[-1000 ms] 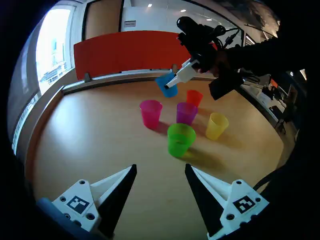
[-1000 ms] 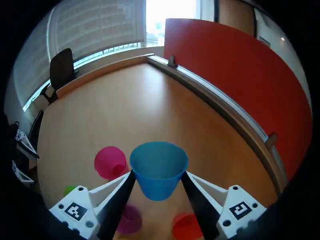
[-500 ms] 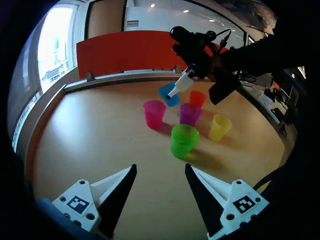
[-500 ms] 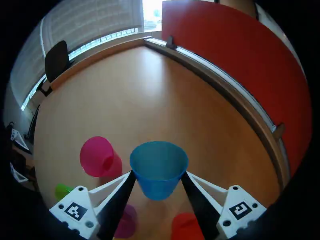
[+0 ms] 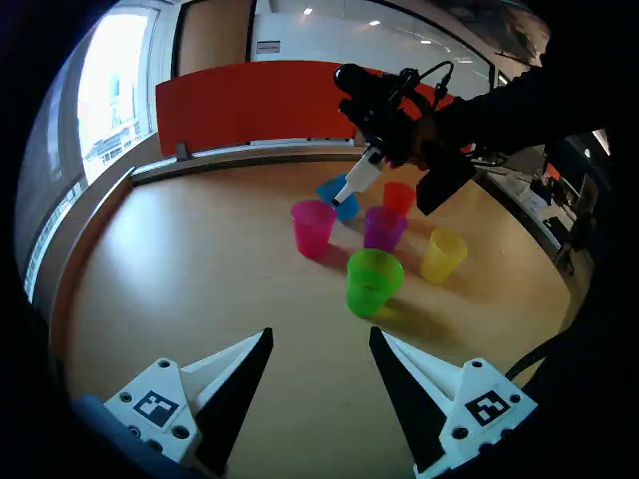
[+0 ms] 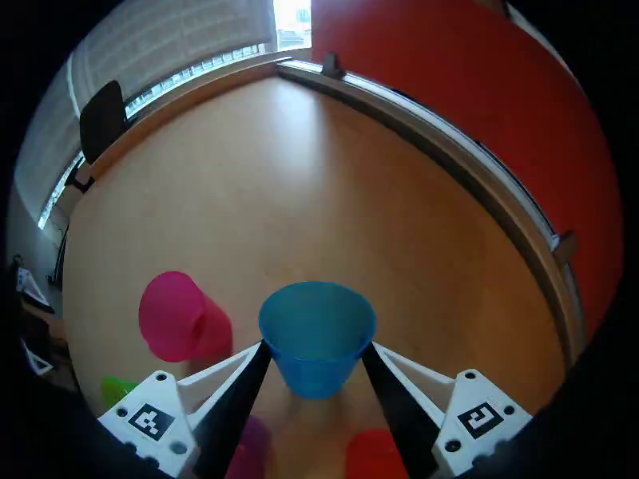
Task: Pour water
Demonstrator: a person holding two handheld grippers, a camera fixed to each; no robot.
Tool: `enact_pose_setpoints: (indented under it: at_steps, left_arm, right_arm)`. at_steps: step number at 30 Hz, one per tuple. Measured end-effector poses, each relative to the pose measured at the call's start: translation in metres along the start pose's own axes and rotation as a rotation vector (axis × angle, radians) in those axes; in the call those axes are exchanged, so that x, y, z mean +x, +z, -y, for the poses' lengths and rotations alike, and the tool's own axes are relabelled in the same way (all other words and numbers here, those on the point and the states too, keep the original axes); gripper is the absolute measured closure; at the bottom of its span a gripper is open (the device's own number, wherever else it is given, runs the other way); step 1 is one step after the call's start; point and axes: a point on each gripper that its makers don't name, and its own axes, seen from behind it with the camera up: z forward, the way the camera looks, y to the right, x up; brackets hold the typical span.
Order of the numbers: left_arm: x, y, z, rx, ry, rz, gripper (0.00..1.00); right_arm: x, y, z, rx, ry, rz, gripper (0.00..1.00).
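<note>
Right tool (image 6: 317, 348) is clamped on the blue cup (image 6: 317, 331), one finger pressed to each side of its wall just under the rim. In the right gripper view the cup's mouth faces away from me, and I cannot tell whether any water sits inside. In the left gripper view I see it held off the bench (image 5: 192, 263), tipped over toward the pink cup (image 5: 312, 227) and just behind it. My hand (image 5: 427, 136) carries that tool from above.

Left tool (image 5: 319, 334) hangs low over the near part of the bench with its fingers spread wide and nothing between them. It is well apart from the cluster.

The other cups stand upright on the bench: purple (image 5: 384, 228) and orange (image 5: 398, 196) beside the pink one, green (image 5: 373, 281) nearer to me, yellow (image 5: 443, 254) off to the side.

As I judge it, I am at the start of the pour, with the blue cup brought up to its target and leaning. The pink cup looks like the receiver, being closest to the lowered rim. Next I need to bring that rim over the pink cup's mouth. Then I roll my wrist further, slowly, so the stream lands inside and not on the bench. I must keep enough grip that the thin wall does not slip as the cup turns.
</note>
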Motion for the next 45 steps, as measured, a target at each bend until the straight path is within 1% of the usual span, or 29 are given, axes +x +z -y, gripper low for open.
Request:
enact_pose_setpoints:
  at_steps: [8,11,17,26,35,40,45]
  left_arm:
    - [0.000,0.002,0.001,0.004,0.000,-0.001,0.11]
    - [0.001,0.002,0.002,0.005,-0.001,-0.001,0.11]
    - [0.004,0.003,0.004,0.006,0.001,-0.006,0.11]
    - [0.006,0.003,0.004,0.007,0.009,-0.009,0.11]
    - [0.010,0.005,0.003,0.005,0.016,-0.015,0.11]
    - [0.013,0.004,0.002,0.004,0.021,-0.021,0.11]
    - [0.016,0.004,0.001,0.005,0.023,-0.027,0.11]
  right_arm:
    - [-0.001,0.003,0.000,0.009,0.029,0.009,0.14]
    - [-0.002,0.002,-0.001,0.009,0.029,0.009,0.14]
    - [-0.004,0.002,-0.001,0.005,0.004,0.010,0.13]
    - [-0.010,0.000,-0.002,-0.002,-0.010,0.028,0.12]
    - [-0.022,-0.005,-0.004,-0.016,-0.029,0.060,0.04]
    - [-0.024,-0.008,-0.004,-0.019,-0.023,0.056,0.01]
    - [-0.022,-0.013,-0.004,-0.021,-0.016,0.041,0.00]
